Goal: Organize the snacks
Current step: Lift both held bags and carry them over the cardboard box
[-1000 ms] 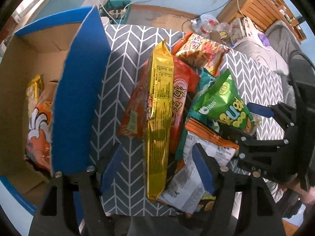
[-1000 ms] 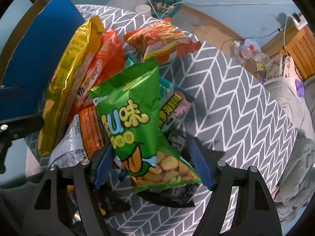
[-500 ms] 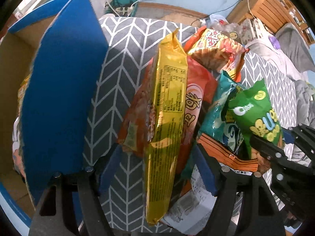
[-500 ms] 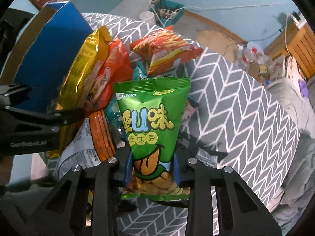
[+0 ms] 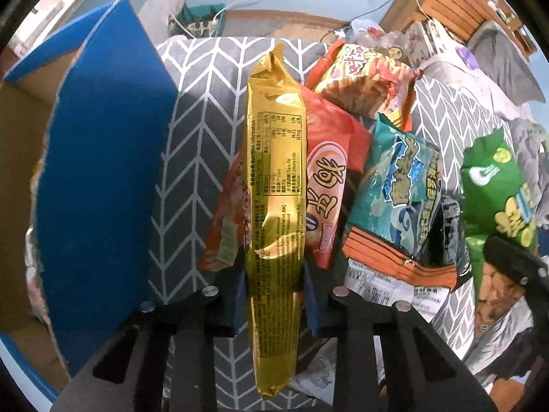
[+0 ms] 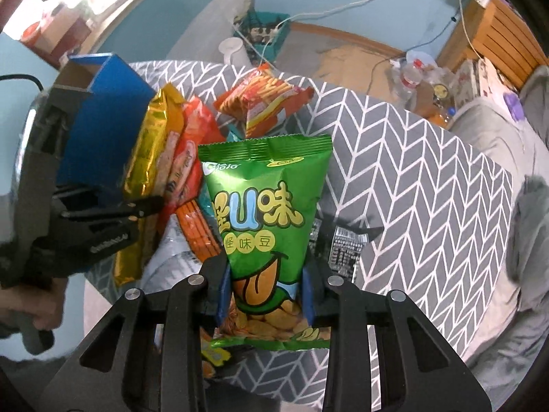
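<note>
My left gripper [image 5: 274, 298] is shut on a long gold snack packet [image 5: 276, 185] and holds it upright over the pile. My right gripper [image 6: 266, 297] is shut on a green bean snack bag [image 6: 264, 219], lifted above the table. That green bag also shows at the right edge of the left wrist view [image 5: 497, 185]. On the table lie a red-orange bag [image 5: 329, 178], a teal bag [image 5: 398, 185], an orange-striped white packet [image 5: 394, 267] and a fries-print bag [image 6: 264, 101]. The left gripper shows at the left of the right wrist view [image 6: 137, 209].
A blue cardboard box [image 5: 99, 178] with brown inside stands open at the left, its flap raised beside the pile. The table has a grey chevron cloth [image 6: 411, 178]. Bottles, cables and wooden furniture lie on the floor behind. Grey bedding is at the right.
My left gripper closed on the gold packet. My right gripper closed on the green bag and lifted it up off the pile.
</note>
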A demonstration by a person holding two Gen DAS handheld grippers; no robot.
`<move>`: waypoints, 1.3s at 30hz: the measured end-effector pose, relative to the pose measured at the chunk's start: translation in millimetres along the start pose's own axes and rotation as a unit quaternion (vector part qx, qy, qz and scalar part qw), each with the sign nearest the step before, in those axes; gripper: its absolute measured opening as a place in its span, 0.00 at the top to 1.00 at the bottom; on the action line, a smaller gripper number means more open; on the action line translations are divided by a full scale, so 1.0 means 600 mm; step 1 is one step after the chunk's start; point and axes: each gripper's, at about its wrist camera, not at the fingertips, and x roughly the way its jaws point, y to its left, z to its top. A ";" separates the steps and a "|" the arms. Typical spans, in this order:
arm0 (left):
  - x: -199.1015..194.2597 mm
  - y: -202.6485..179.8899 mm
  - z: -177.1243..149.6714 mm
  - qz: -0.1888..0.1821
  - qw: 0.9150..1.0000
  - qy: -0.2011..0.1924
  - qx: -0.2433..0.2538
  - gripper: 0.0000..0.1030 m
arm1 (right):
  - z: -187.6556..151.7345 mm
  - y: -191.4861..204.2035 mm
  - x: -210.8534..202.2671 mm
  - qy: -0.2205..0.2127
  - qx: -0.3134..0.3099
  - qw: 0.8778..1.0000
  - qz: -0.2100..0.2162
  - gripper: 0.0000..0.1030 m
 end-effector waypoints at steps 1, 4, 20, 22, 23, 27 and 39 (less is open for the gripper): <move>0.000 -0.003 0.000 0.001 1.000 0.000 0.002 0.73 | 0.000 0.002 -0.005 -0.002 0.003 1.000 0.000 0.71; -0.011 0.004 -0.003 -0.002 1.000 -0.004 0.003 0.73 | -0.003 0.006 -0.019 -0.007 0.017 1.000 0.005 0.71; -0.137 0.012 -0.046 -0.016 0.999 -0.044 0.027 0.73 | -0.013 0.041 -0.062 -0.023 0.041 0.999 0.021 0.71; -0.153 0.017 -0.052 -0.018 0.998 -0.049 0.031 0.73 | -0.014 0.047 -0.070 -0.027 0.042 0.998 0.023 0.71; -0.162 0.021 -0.054 -0.019 0.998 -0.053 0.032 0.73 | -0.014 0.050 -0.071 -0.028 0.042 0.998 0.025 0.71; -0.197 0.037 -0.061 -0.023 0.997 -0.063 0.030 0.73 | -0.014 0.068 -0.084 -0.034 0.036 0.998 0.030 0.71; -0.256 0.123 -0.086 -0.031 0.996 -0.087 -0.018 0.73 | 0.004 0.143 -0.105 -0.046 0.016 0.998 0.040 0.71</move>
